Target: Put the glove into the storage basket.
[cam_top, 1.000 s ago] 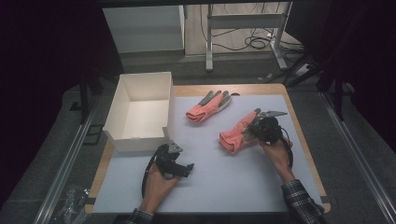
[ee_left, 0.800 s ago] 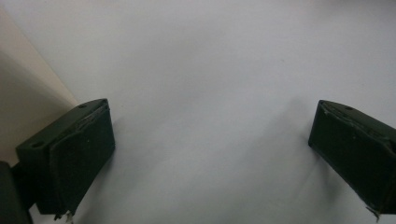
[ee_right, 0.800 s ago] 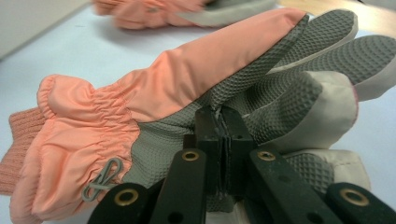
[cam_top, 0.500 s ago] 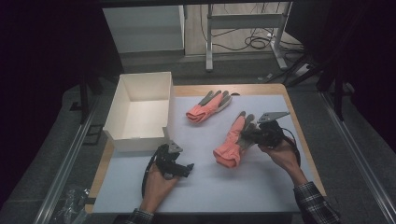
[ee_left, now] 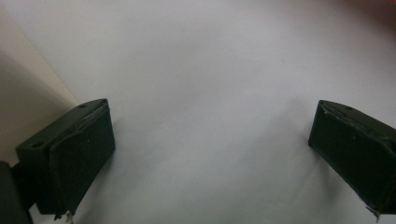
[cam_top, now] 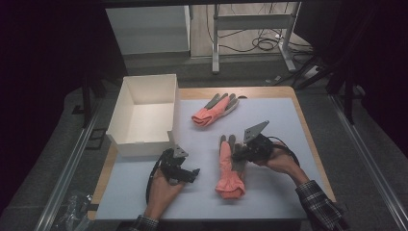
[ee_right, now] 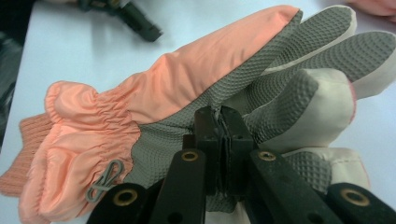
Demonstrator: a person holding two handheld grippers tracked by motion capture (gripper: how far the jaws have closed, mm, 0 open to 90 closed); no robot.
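Observation:
An orange glove with a grey textured palm (cam_top: 230, 169) lies on the pale mat, cuff toward the near edge. My right gripper (cam_top: 239, 155) is shut on it near the fingers. In the right gripper view the black jaws (ee_right: 219, 122) pinch the grey palm fabric of this glove (ee_right: 140, 112). A second orange glove (cam_top: 213, 111) lies farther back, near the box. My left gripper (cam_top: 191, 172) rests on the mat at the front left. It stands open (ee_left: 212, 109) over bare mat with nothing between its jaws.
An open white box (cam_top: 126, 103) stands at the back left of the mat, its wall (ee_left: 23, 88) close beside my left gripper. The pale mat (cam_top: 288, 120) covers a wooden table. Desk legs and cables lie on the floor beyond.
My right gripper has moved left toward the middle with the glove in it, and the glove's cuff has swung round toward the near edge. The left gripper has stayed put.

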